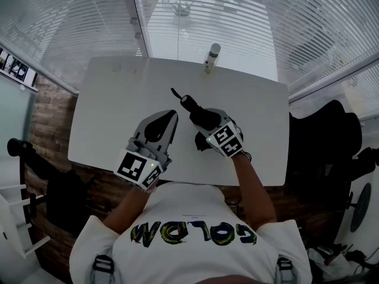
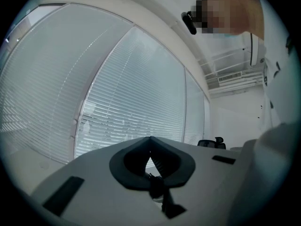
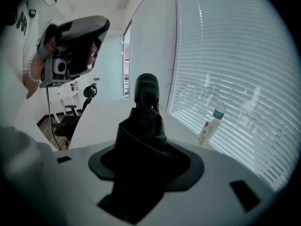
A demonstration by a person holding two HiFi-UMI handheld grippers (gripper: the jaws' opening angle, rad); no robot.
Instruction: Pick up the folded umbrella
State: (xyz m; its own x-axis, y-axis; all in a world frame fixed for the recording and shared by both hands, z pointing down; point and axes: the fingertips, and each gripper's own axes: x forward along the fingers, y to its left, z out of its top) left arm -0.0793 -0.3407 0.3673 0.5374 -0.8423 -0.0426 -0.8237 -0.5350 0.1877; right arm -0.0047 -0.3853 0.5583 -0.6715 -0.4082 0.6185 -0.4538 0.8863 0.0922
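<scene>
The right gripper is squeezing the folded umbrella and holds it above the white table. The left gripper is closed on nothing, over the table's near edge. The pick-up looks almost done. Next it needs a tight squeeze and a steady lift.

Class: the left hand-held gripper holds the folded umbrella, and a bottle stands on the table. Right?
No: the right hand-held gripper holds the folded umbrella, as the right gripper view shows; the left hand-held gripper is shut, empty. The bottle does stand on the table.
</scene>
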